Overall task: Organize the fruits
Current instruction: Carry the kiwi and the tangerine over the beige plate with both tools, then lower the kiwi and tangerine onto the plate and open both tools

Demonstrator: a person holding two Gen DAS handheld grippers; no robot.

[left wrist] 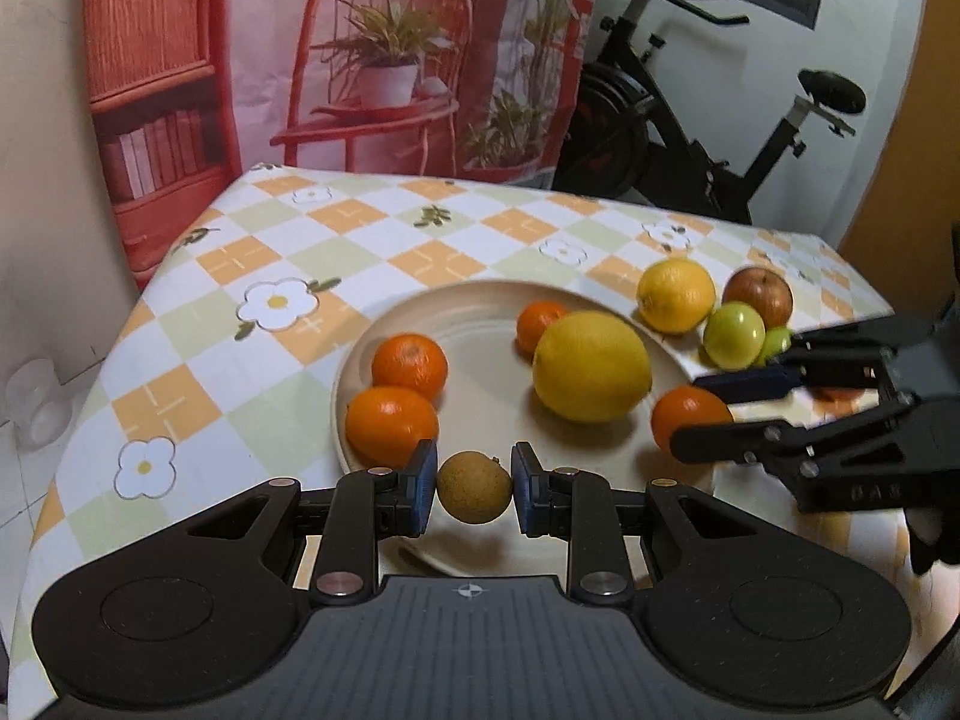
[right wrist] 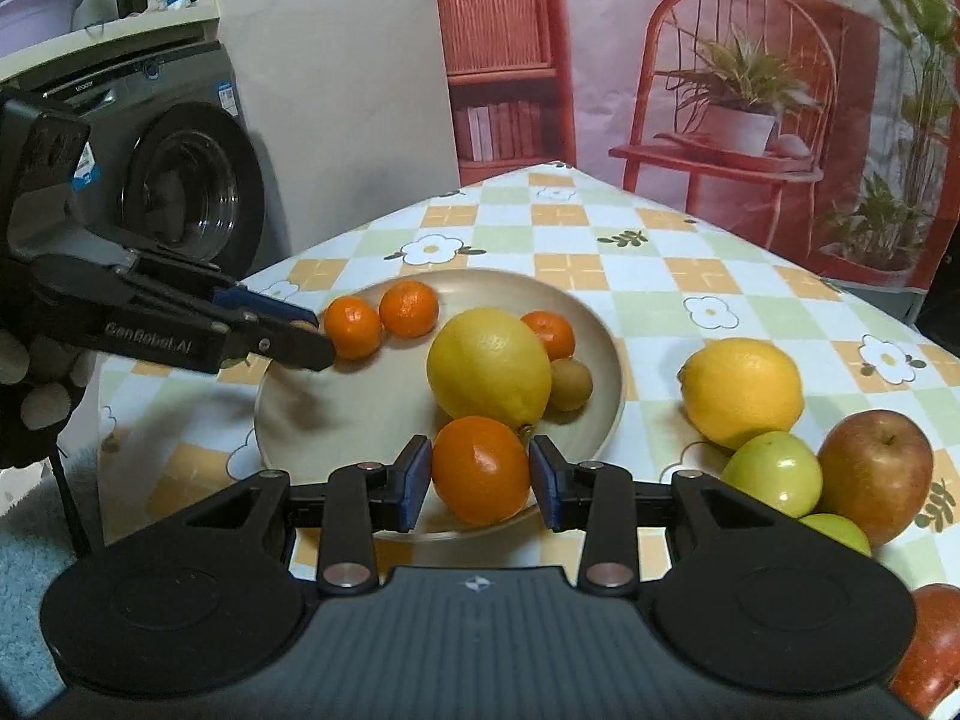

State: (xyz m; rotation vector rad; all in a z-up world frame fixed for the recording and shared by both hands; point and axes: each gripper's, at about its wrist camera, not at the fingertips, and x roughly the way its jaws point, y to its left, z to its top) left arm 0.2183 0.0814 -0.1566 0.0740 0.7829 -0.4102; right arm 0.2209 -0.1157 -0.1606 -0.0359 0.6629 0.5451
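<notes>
A beige plate (left wrist: 480,306) (right wrist: 300,420) holds several mandarins, a big lemon (left wrist: 591,366) (right wrist: 489,369) and, in the right wrist view, a small brown fruit (right wrist: 570,384). My left gripper (left wrist: 474,486) is shut on a small brown fruit (left wrist: 474,486) above the plate's near rim. My right gripper (right wrist: 480,471) is shut on a mandarin (right wrist: 480,471) (left wrist: 690,417) over the plate's edge. It shows in the left wrist view (left wrist: 720,408).
Off the plate, on the checked tablecloth (left wrist: 252,252), lie a second lemon (left wrist: 675,294) (right wrist: 741,390), a red apple (left wrist: 759,294) (right wrist: 876,474) and two green fruits (left wrist: 735,336) (right wrist: 774,471). Another red fruit (right wrist: 927,648) lies near the table's edge.
</notes>
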